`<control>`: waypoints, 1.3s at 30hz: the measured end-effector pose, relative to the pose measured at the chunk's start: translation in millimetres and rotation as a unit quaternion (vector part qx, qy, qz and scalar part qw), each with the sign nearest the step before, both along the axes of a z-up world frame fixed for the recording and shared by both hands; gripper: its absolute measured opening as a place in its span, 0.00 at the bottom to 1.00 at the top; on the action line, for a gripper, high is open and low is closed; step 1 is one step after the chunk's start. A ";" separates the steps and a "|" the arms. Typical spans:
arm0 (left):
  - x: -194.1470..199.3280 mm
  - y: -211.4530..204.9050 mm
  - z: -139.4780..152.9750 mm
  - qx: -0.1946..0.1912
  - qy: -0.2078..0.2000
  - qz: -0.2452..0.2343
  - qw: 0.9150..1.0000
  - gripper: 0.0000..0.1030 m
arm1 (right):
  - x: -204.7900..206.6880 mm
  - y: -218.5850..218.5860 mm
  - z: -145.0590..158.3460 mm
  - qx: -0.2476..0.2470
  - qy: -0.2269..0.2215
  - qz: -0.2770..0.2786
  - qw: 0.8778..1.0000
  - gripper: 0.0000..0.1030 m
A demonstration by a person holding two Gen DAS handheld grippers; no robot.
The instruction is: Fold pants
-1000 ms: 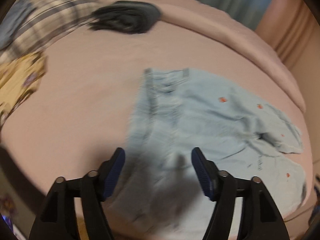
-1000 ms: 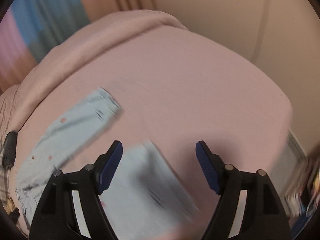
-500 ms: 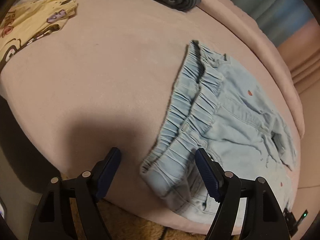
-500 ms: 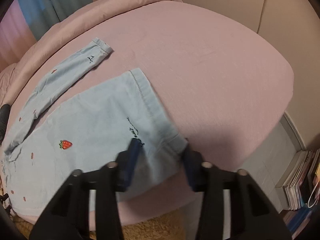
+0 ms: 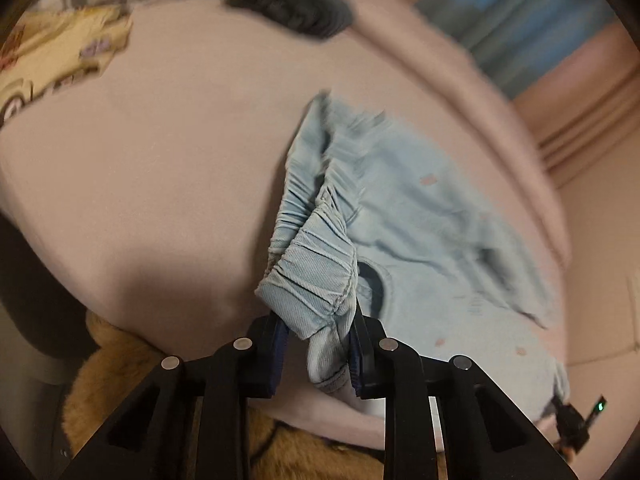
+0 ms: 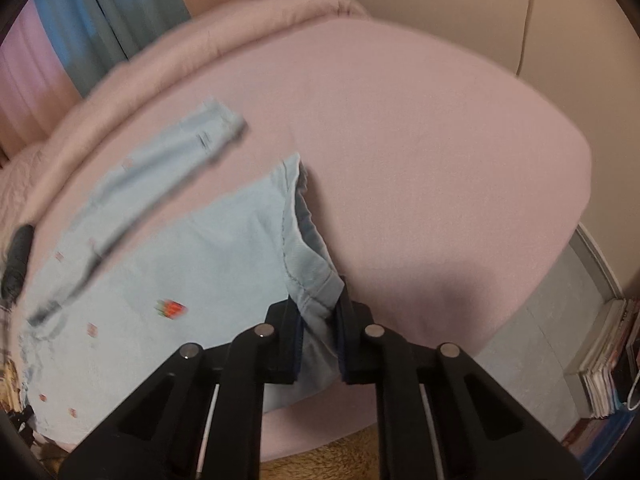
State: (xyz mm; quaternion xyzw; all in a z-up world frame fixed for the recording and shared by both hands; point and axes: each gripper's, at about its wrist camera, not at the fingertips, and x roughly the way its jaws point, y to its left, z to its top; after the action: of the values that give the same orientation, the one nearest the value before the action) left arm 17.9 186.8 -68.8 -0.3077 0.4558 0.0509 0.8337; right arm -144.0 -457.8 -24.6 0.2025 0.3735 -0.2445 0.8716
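The light blue denim pants (image 5: 404,208) lie spread on the pink bed (image 5: 160,184), long axis running along its near edge: the gathered elastic waistband (image 5: 312,264) points toward the bed's left end, the two legs toward the right. In the right wrist view the farther leg (image 6: 160,168) angles away toward the rolled pink duvet at the far edge, while the nearer leg's hem (image 6: 308,268) sits at the near edge.

The left gripper (image 5: 318,344) is clenched on the near corner of the waistband, bunching the cloth up off the sheet. Toward the far left corner lie a yellow printed cloth (image 5: 56,64), a plaid cloth and a dark grey folded garment (image 5: 292,4). The right gripper (image 6: 318,332) is closing, its pads already pinching the nearer leg's hem.

Blue and pink curtains (image 6: 120,12) hang behind the bed. The denim is pale, with small red strawberry motifs (image 6: 172,308) scattered over it.
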 end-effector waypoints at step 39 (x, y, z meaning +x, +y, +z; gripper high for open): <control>83.7 39.1 34.3 0.096 0.025 0.007 0.995 0.58 | 132.2 -7.7 5.2 0.046 0.075 0.051 0.995 0.67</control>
State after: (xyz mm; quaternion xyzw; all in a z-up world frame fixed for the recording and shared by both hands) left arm 101.6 225.9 -34.5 -0.2281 0.4677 0.1078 0.8471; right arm -11.8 -465.5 -19.3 0.2036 0.4588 -0.1969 0.8422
